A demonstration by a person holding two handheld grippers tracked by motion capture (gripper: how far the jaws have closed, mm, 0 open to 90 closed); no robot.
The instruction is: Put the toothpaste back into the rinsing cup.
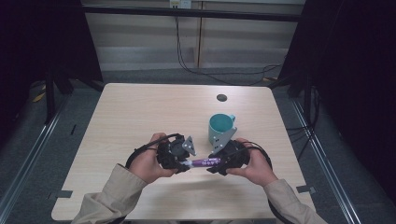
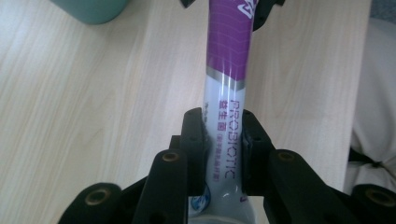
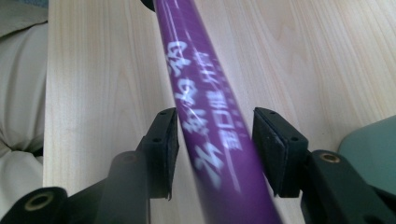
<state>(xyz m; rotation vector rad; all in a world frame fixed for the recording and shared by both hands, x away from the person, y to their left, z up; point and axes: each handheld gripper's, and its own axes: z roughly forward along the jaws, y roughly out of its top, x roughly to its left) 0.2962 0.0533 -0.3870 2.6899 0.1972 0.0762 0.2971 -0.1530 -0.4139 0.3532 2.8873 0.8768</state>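
- I judge this a handover: the purple tube point(image 1: 206, 162) hangs between both grippers above the desk point(image 1: 140, 116), near the teal mug point(image 1: 220, 128).
- Left gripper point(image 2: 223, 135) is clamped on the white end.
- Right gripper point(image 3: 215, 140) stands parted around the purple end (gaps either side); next it must close.

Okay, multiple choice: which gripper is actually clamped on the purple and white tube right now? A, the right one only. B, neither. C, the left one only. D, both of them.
C: in the left gripper view the left gripper has its fingers pressed against the white end of the tube, while in the right gripper view the right gripper straddles the purple part with a gap at each side.
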